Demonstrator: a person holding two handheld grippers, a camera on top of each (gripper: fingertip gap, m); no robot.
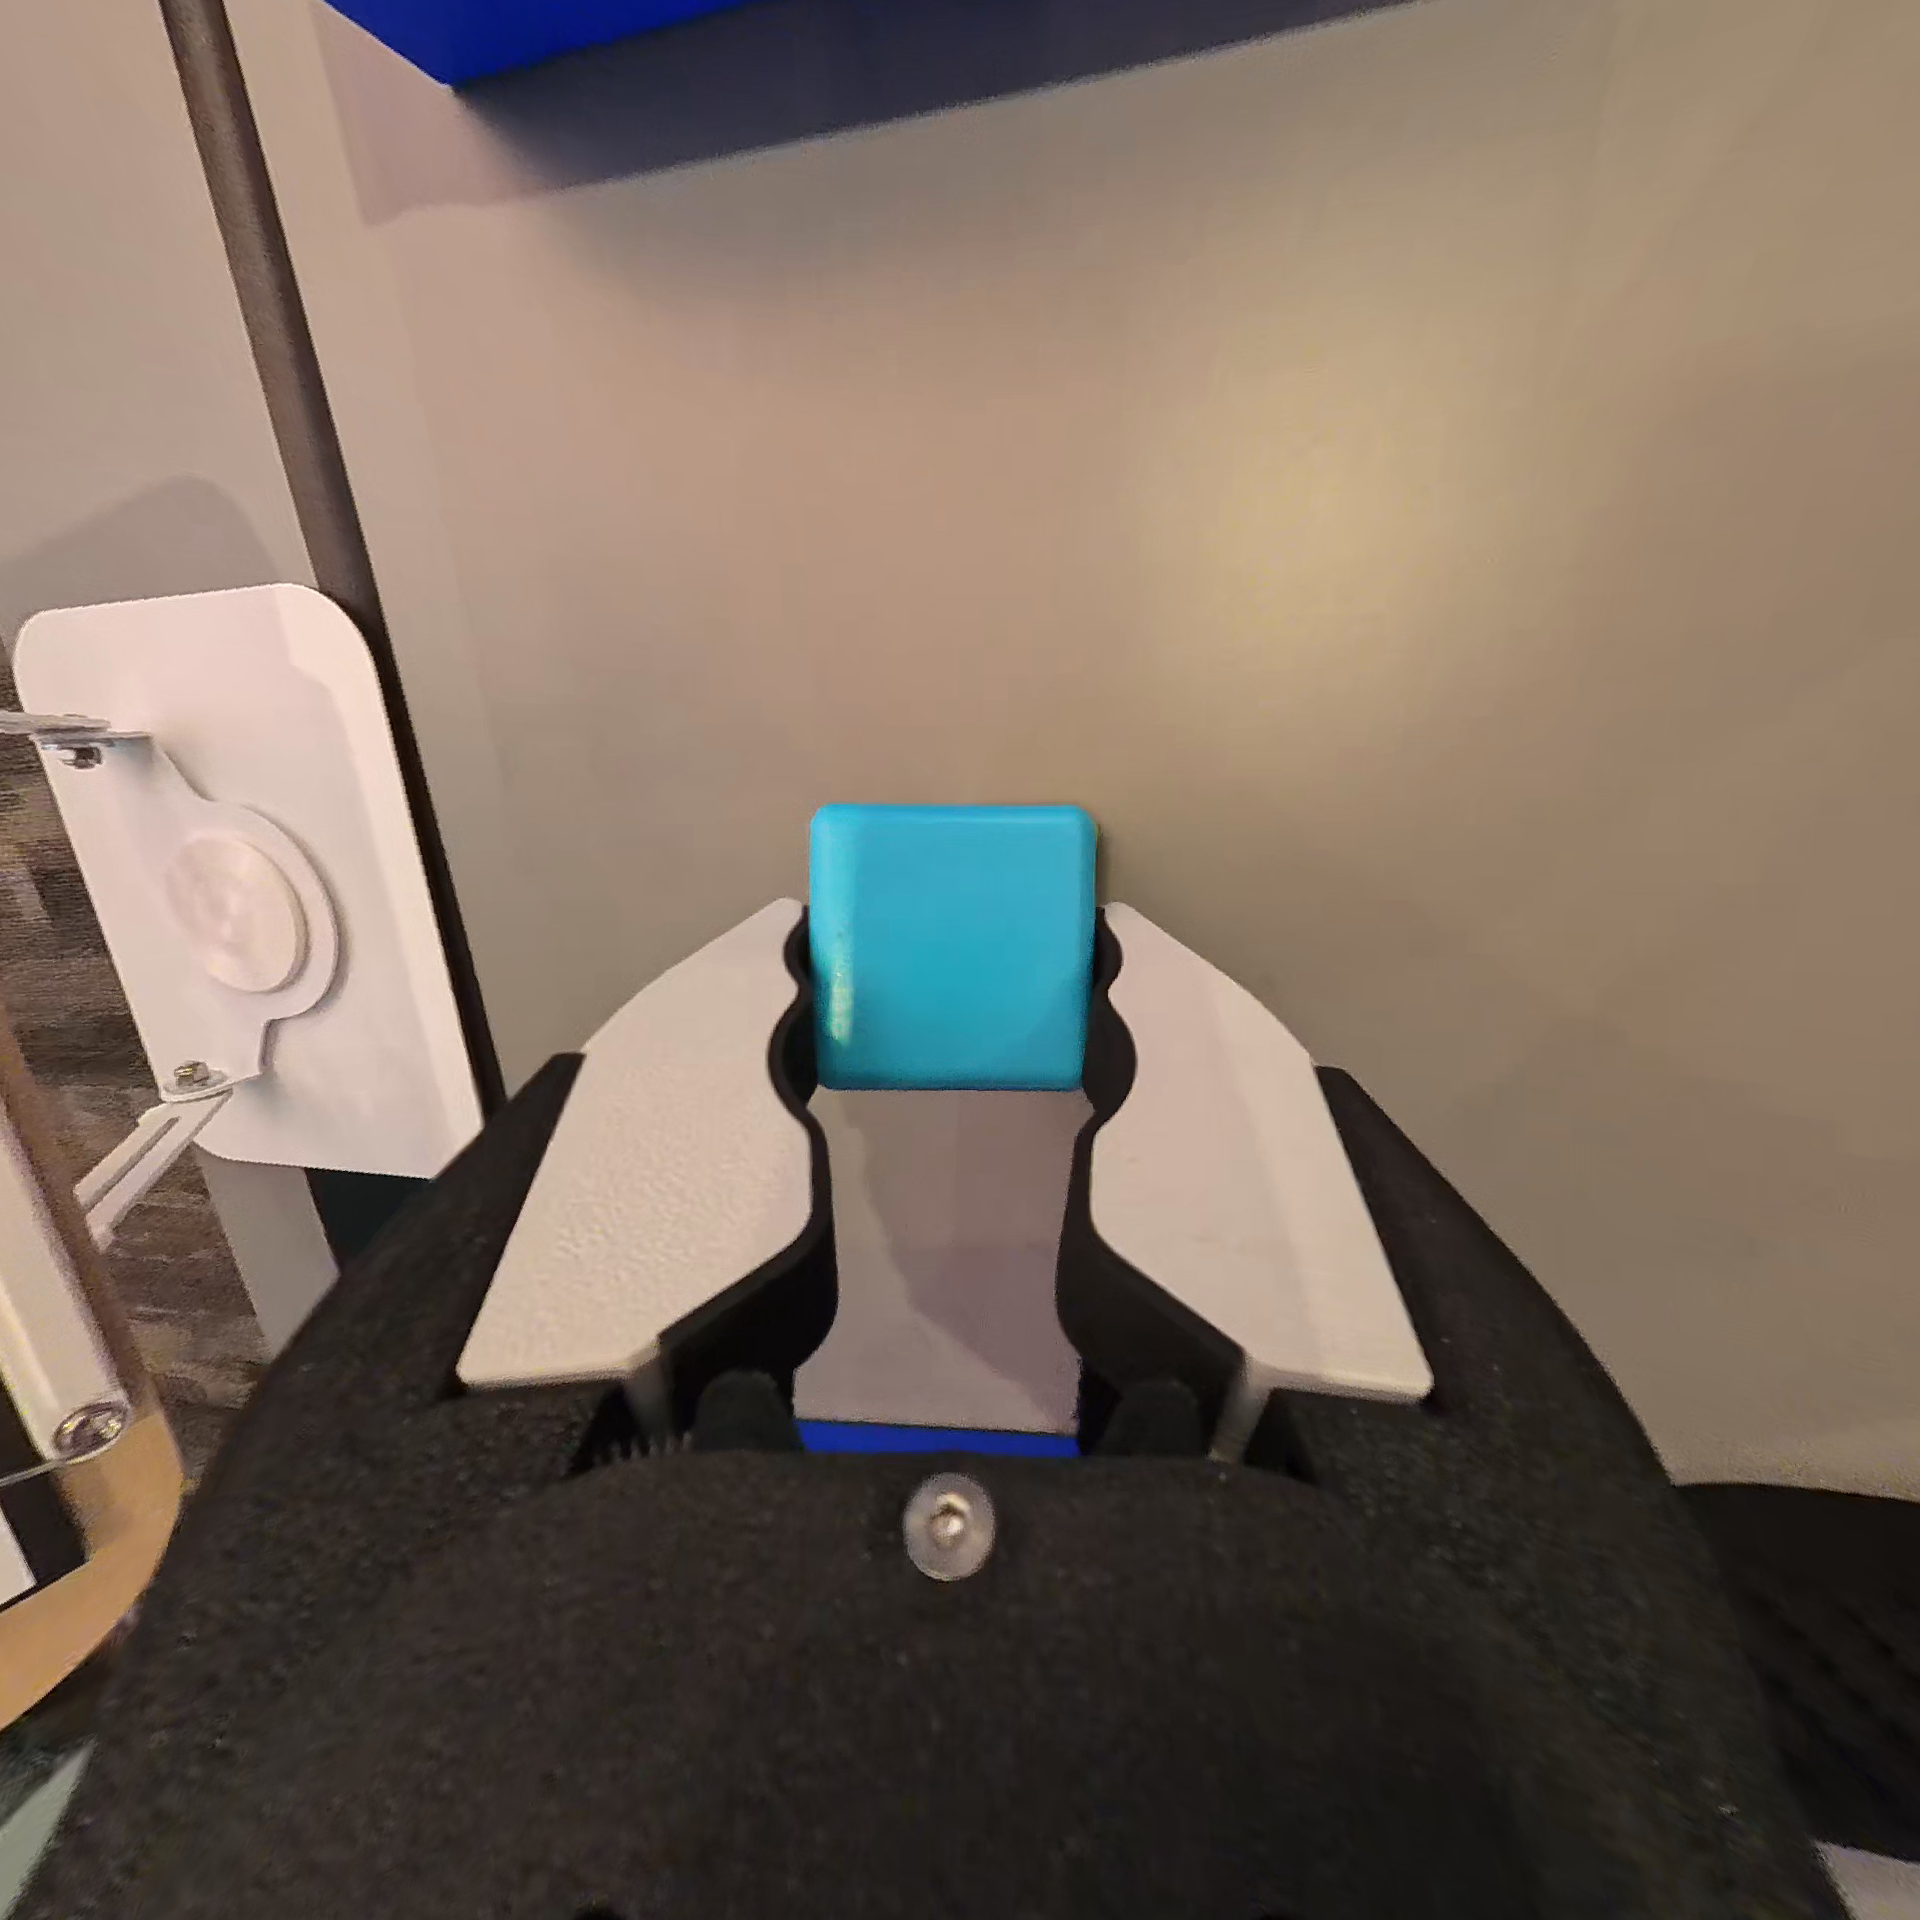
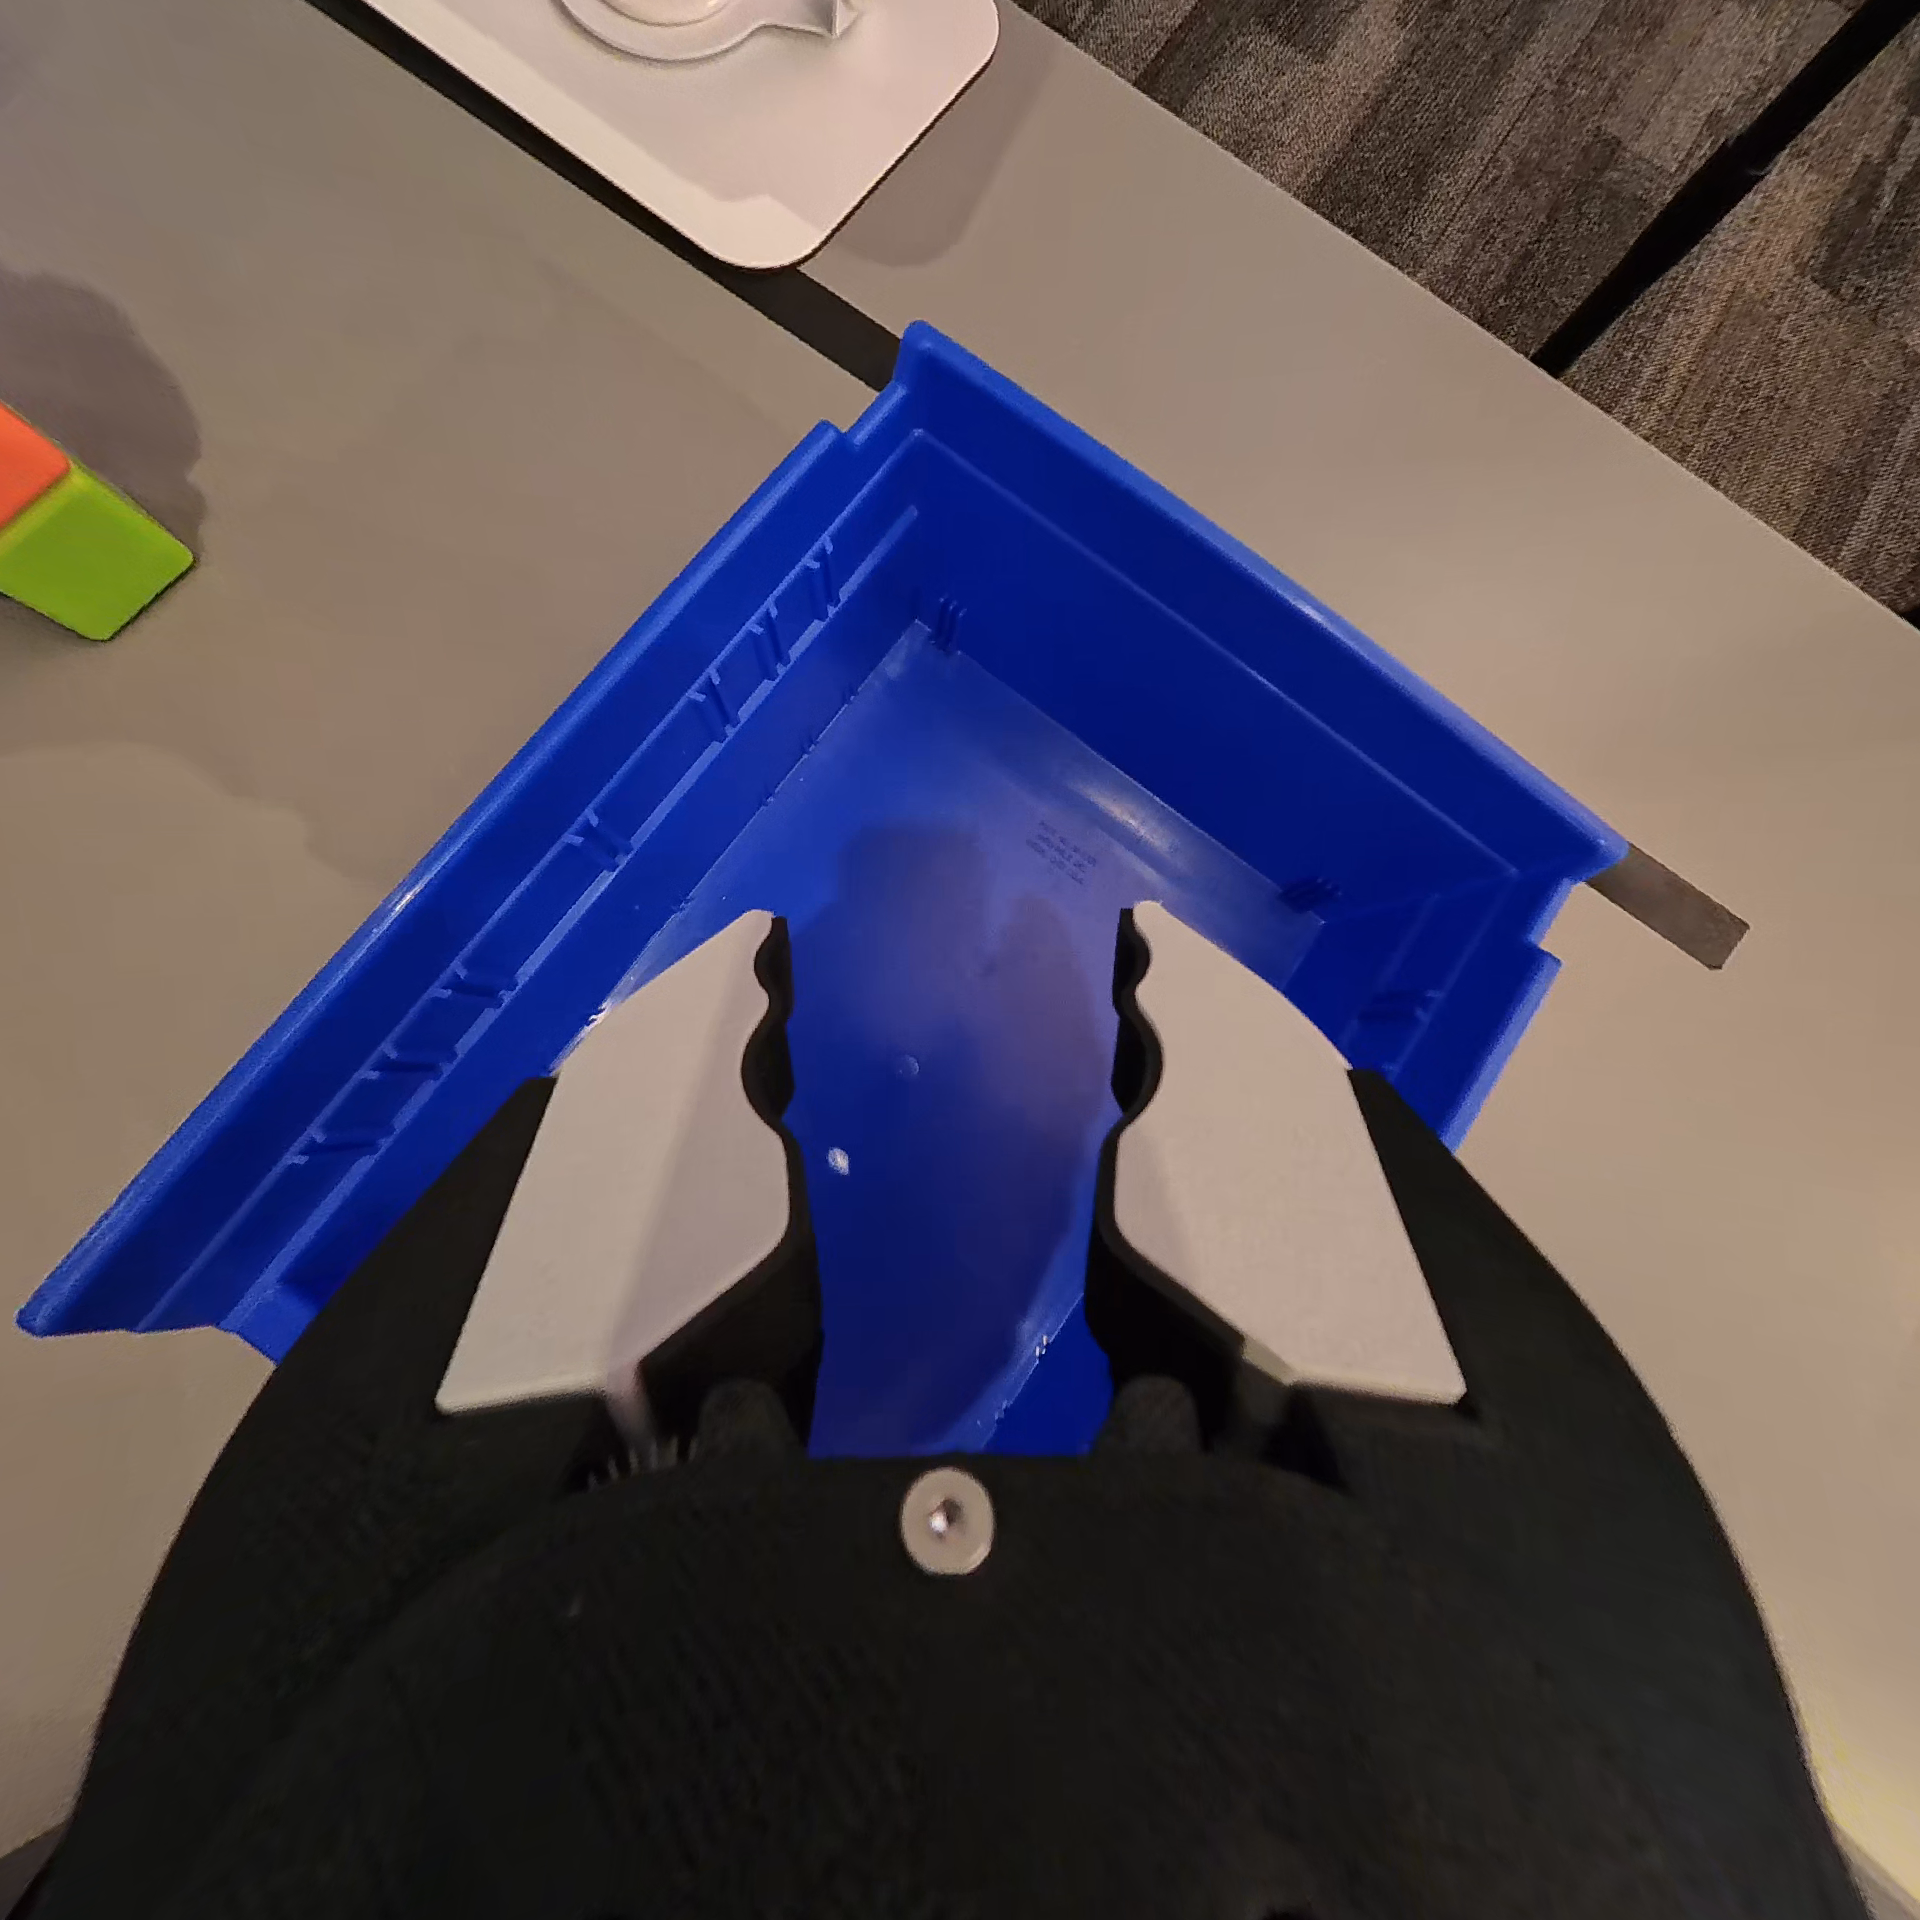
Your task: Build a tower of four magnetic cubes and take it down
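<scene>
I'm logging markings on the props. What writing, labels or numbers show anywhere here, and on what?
Only one: small moulded lettering on the floor of the blue bin, too small to read.
None shows on the cyan cube, the green cube or either pair of tongs.

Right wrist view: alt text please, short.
The right gripper hangs open and empty over a blue bin with nothing visible inside, on a grey table. A green cube touching an orange cube sits at far left.
</scene>
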